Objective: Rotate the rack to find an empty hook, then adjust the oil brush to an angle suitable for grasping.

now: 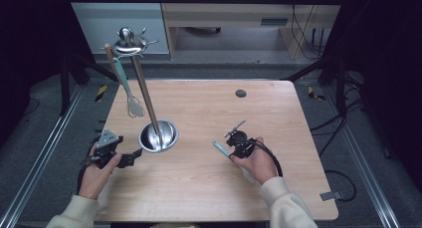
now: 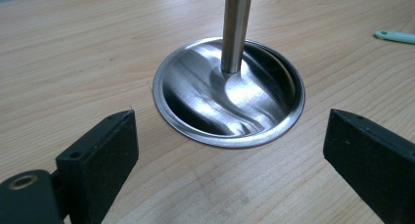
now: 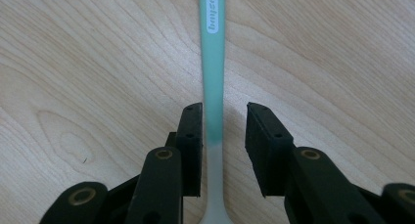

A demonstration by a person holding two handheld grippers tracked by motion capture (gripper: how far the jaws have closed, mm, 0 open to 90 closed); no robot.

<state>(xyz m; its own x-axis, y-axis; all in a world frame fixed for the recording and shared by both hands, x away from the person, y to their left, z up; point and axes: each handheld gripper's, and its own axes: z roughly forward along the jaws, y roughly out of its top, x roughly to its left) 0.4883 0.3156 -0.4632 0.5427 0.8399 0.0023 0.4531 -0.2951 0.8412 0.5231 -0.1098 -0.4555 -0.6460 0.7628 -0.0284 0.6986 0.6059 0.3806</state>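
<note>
A teal-handled utensil (image 3: 214, 62) lies flat on the wooden table (image 1: 199, 198); its handle turns white near my hand. My right gripper (image 3: 223, 136) straddles that handle, jaws open, the left pad (image 3: 193, 136) close against it and a gap on the other side. From above, the right gripper (image 1: 234, 151) sits over the utensil (image 1: 221, 148) right of centre. My left gripper (image 2: 230, 150) is open and empty, low over the table, facing the steel dish base (image 2: 195, 131) of a utensil stand. In the high view the left gripper (image 1: 132, 157) is just left of that base (image 1: 158, 137).
The stand's steel pole (image 1: 144, 88) leans up to a hooked top (image 1: 128, 43), where a teal-handled whisk (image 1: 130, 101) and a wood-handled tool hang. A dark round plug (image 1: 241, 93) sits at the table's far side. Black frame posts flank the table.
</note>
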